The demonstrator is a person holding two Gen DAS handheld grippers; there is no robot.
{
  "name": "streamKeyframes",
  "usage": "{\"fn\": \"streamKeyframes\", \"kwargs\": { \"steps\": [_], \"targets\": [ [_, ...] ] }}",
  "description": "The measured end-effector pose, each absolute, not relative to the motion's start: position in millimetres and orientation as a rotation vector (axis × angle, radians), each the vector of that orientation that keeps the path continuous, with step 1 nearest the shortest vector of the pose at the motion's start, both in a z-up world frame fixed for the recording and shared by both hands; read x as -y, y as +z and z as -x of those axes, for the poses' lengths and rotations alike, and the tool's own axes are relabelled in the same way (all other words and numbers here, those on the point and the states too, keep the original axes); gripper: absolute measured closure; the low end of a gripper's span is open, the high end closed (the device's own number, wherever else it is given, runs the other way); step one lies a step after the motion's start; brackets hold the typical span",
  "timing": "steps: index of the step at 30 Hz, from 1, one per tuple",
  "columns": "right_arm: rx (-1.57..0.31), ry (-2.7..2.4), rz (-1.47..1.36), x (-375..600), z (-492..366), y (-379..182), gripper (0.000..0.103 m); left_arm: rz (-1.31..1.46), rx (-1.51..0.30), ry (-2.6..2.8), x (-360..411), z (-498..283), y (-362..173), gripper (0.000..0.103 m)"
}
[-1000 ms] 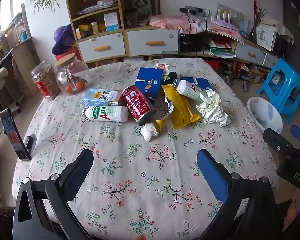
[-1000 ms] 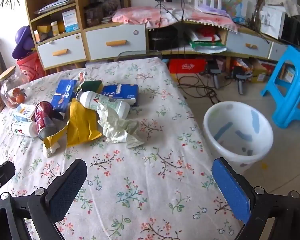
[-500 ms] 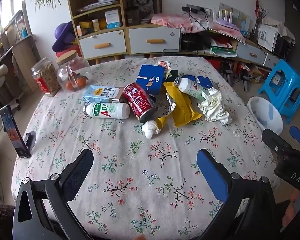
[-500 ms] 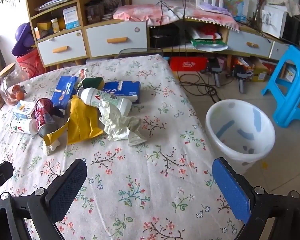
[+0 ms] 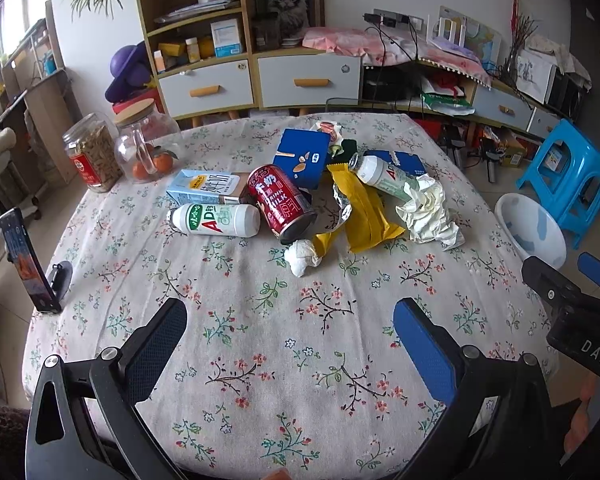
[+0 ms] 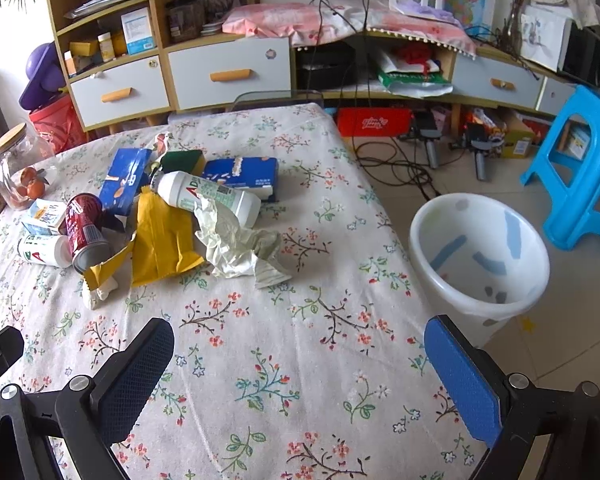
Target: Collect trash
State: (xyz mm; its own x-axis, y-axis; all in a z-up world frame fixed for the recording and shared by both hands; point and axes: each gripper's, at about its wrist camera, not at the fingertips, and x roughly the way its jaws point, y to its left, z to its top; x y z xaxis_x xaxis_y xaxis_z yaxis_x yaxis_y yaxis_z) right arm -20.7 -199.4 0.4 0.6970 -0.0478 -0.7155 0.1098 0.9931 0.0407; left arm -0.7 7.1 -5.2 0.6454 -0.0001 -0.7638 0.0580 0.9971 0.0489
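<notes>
While both tools, left tool (image 5: 290,328) and right tool (image 6: 300,354), hover released, trash (image 5: 288,204) litters the floral bench (image 5: 260,340) beside a white bin (image 6: 480,248).

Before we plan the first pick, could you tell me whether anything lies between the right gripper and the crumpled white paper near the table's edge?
Nothing visible does. The right gripper is open above bare floral tablecloth, and only cloth lies between it and the crumpled paper. The white bin stands on the floor just past the table edge.

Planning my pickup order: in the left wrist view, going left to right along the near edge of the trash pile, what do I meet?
White AD bottle → red milk can → small white paper wad → yellow wrapper → crumpled white paper.
</notes>
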Motion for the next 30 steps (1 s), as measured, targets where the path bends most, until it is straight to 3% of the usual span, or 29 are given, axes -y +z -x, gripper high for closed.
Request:
{"fn": "streamKeyframes", "kwargs": {
  "steps": [30],
  "targets": [
    [-0.808, -0.095, -0.092, 200.7, 19.4, 2.2, 0.0, -0.061, -0.867, -0.037, -7.7, 2.8, -2.9, 0.0]
  ]
}}
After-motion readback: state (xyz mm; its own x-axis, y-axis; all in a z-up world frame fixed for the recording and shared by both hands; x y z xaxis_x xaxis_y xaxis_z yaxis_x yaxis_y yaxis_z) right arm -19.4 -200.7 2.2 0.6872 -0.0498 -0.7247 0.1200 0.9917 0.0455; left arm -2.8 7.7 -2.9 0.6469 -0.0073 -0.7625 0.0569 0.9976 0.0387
